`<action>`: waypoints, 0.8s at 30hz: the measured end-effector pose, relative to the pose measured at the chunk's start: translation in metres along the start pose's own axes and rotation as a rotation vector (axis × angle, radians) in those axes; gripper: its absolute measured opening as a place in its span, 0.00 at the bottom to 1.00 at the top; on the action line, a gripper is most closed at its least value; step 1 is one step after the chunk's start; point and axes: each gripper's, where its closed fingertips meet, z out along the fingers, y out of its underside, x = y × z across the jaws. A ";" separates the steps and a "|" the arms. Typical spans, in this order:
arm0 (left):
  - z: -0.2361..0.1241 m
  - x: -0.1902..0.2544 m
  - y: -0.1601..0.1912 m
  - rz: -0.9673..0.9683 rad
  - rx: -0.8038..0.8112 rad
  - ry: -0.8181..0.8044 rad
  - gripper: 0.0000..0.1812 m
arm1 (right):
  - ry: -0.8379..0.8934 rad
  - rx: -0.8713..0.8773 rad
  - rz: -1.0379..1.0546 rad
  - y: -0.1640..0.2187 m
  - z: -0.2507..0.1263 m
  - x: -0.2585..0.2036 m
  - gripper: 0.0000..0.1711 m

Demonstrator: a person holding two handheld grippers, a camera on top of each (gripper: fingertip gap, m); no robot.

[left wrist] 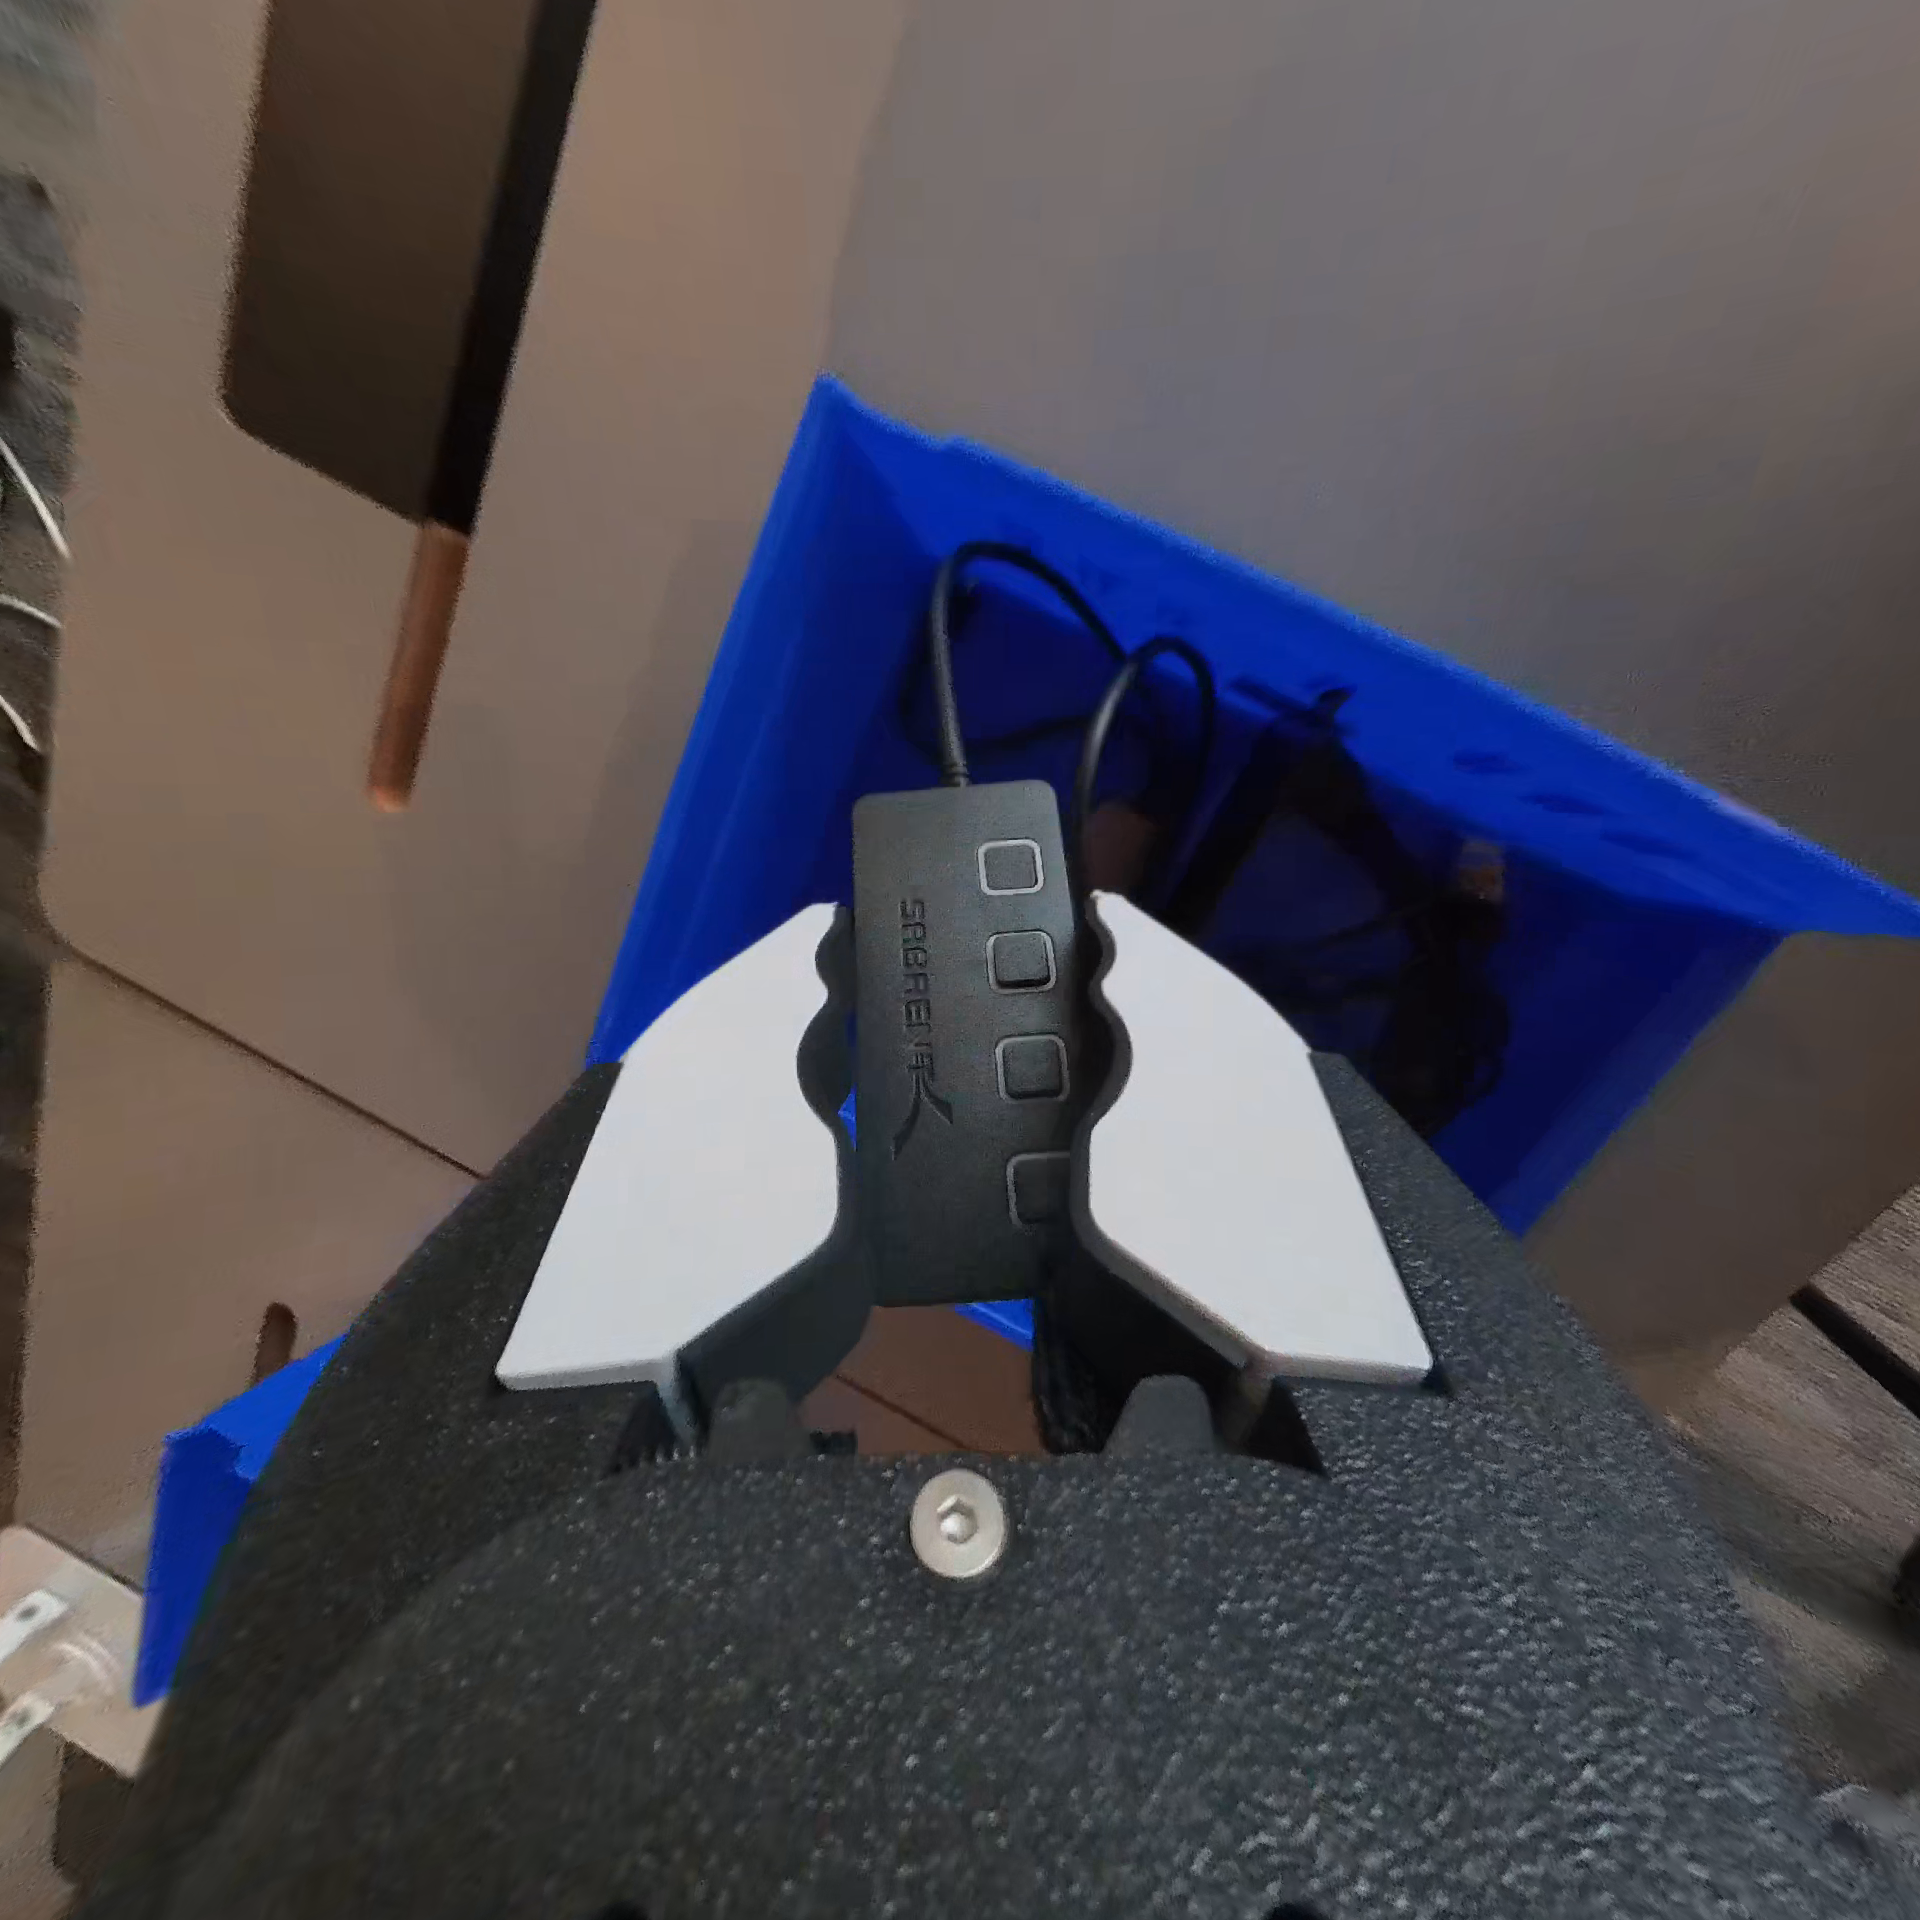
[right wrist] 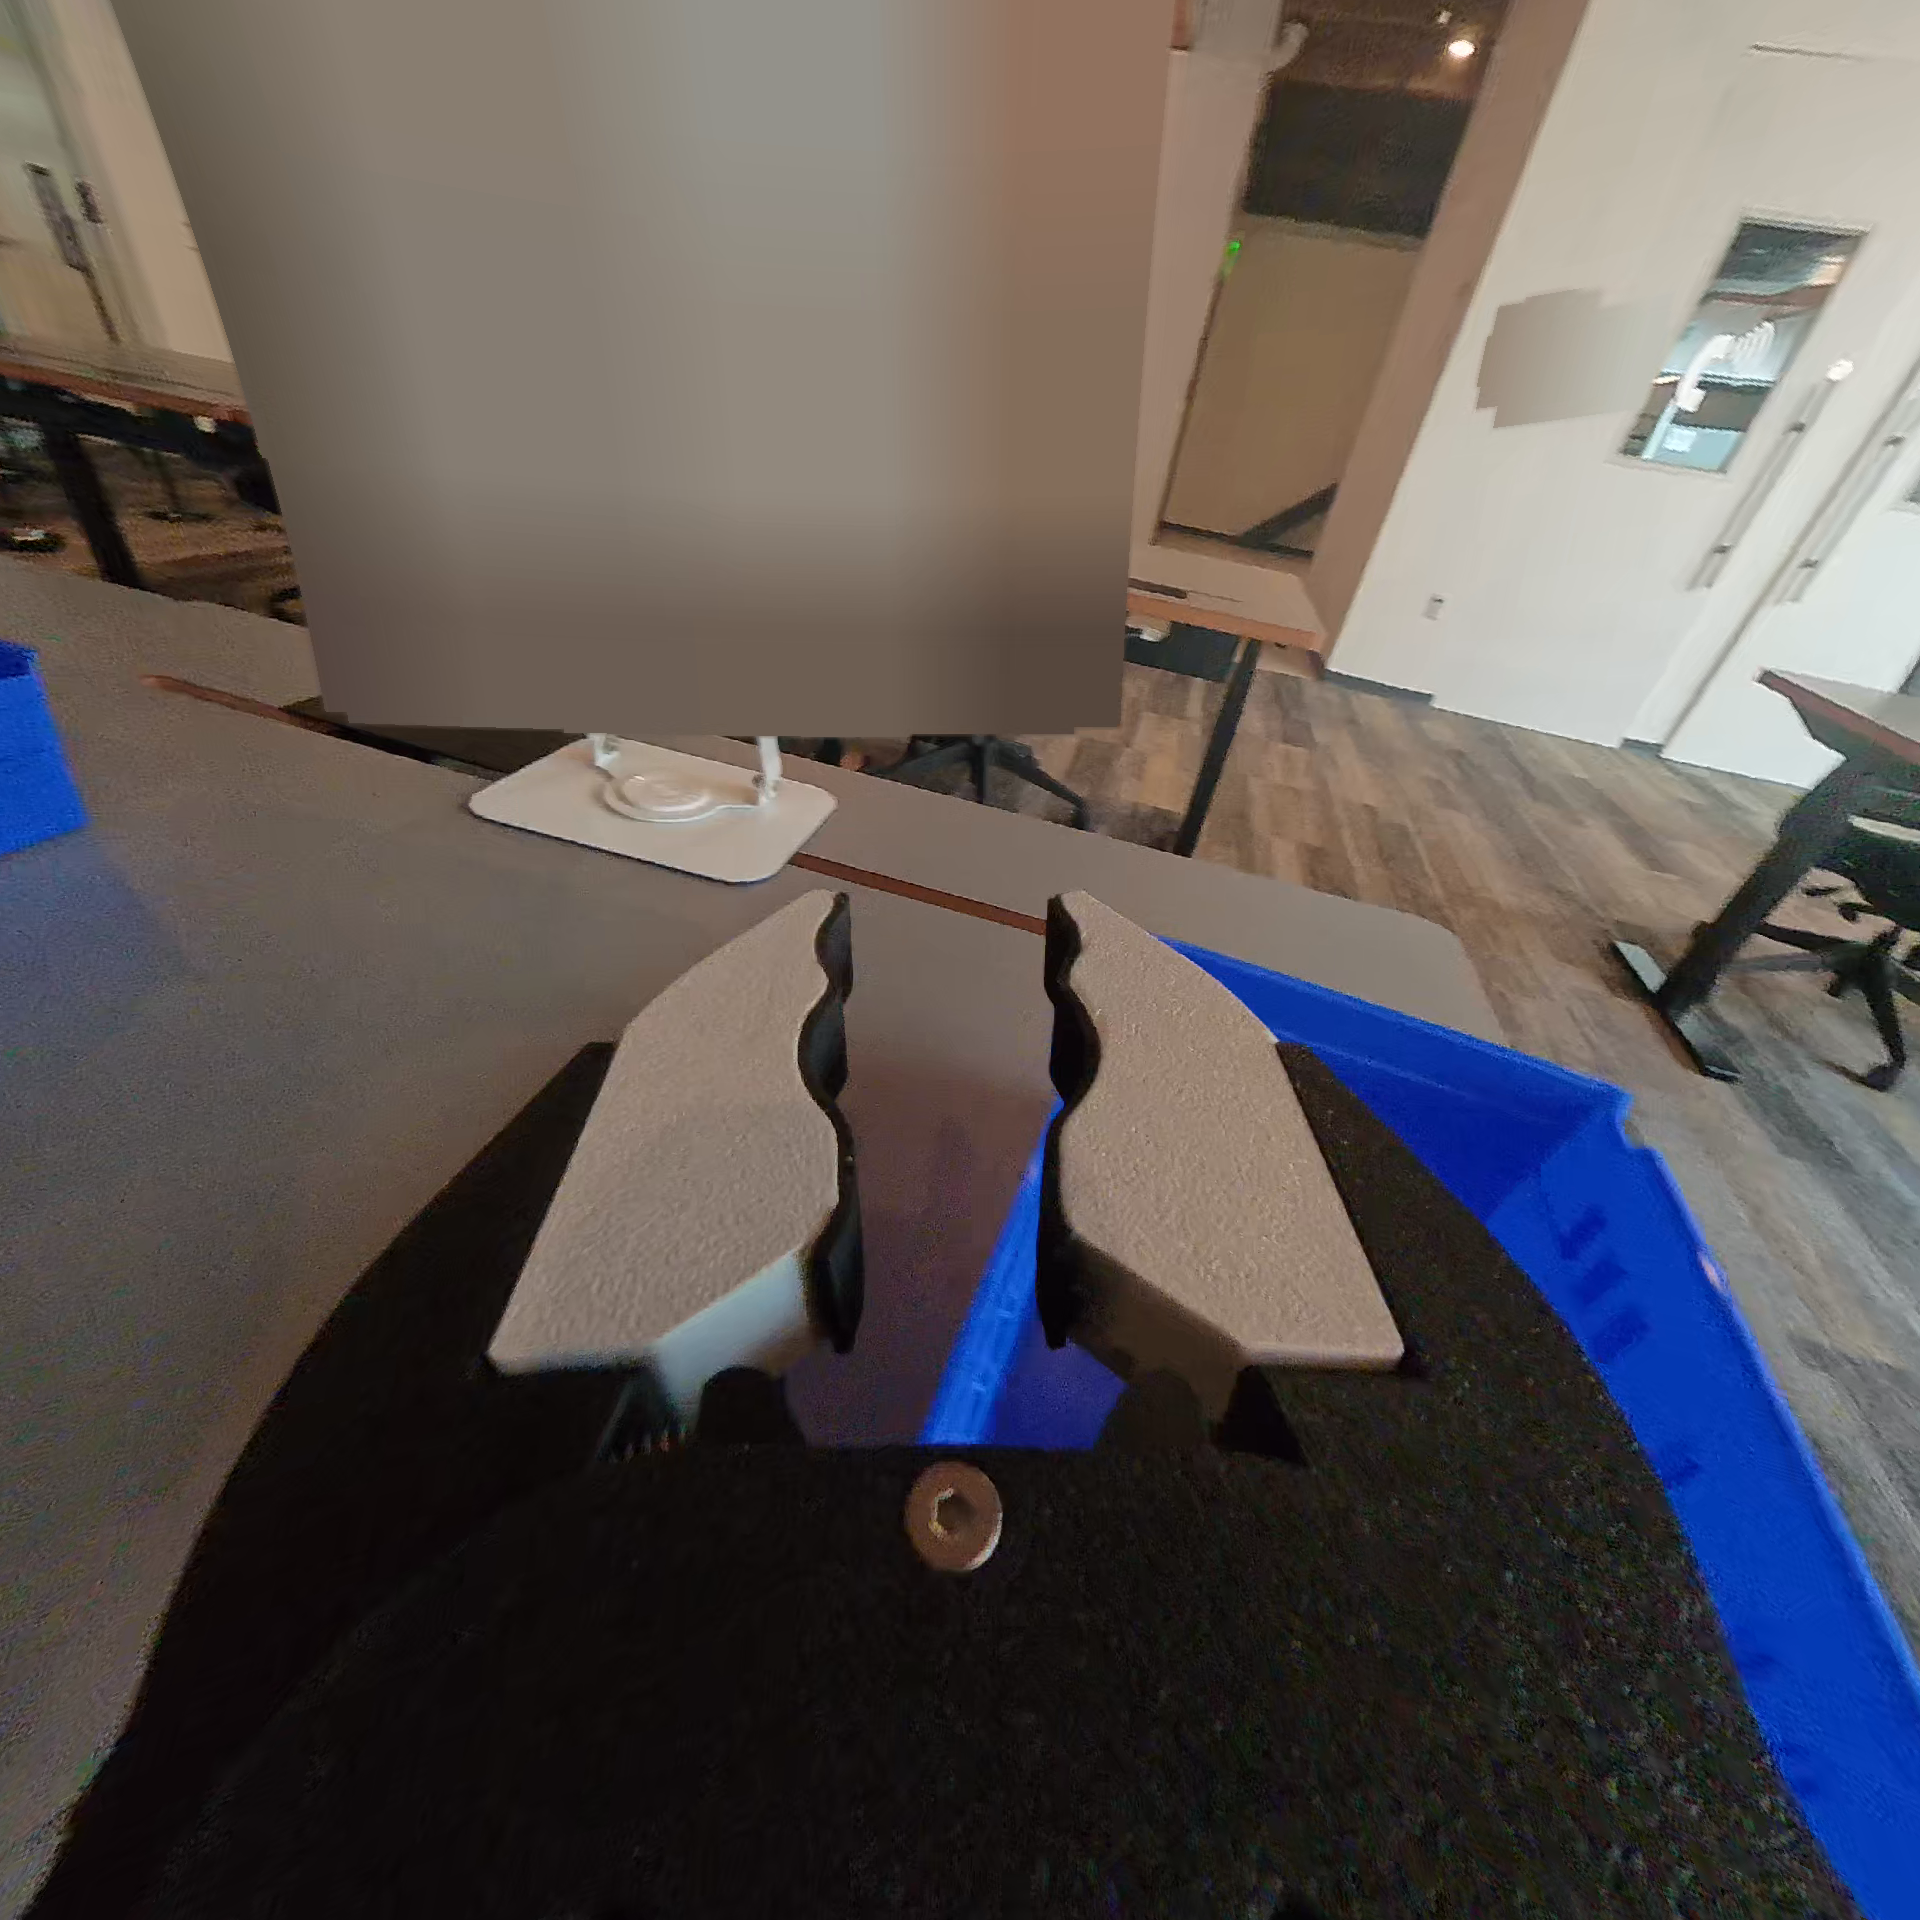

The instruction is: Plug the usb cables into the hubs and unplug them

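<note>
Left wrist view: the left gripper (left wrist: pixel 966 1049) clenches one slim black plastic USB hub (left wrist: pixel 961 1029) above one blue plastic bin (left wrist: pixel 790 665) on a grey-brown tabletop (left wrist: pixel 312 831).
Four square buttons run along the hub; its thin black cable (left wrist: pixel 948 665) loops into the bin, where more dark cables lie blurred. Right wrist view: the right gripper (right wrist: pixel 948 1132) is released and empty, jaws apart over the grey table (right wrist: pixel 260 987), beside a blue bin (right wrist: pixel 1538 1195); a white stand base (right wrist: pixel 655 816), wood-plank floor (right wrist: pixel 1455 831) and two further desks show.
</note>
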 end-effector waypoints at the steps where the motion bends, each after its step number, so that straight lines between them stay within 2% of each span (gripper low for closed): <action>1: -0.006 0.002 -0.006 0.012 0.017 -0.012 0.23 | -0.022 0.003 -0.006 -0.002 0.003 -0.008 0.21; 9: -0.048 0.010 -0.035 0.077 0.084 -0.120 0.23 | -0.229 0.054 -0.016 -0.019 0.025 -0.083 0.20; 15: -0.079 0.024 -0.061 0.137 0.139 -0.157 0.23 | -0.487 0.127 -0.051 -0.042 0.047 -0.172 0.21; 24: -0.114 0.075 -0.116 0.318 0.244 -0.143 0.22 | -0.940 0.234 -0.169 -0.082 0.075 -0.320 0.43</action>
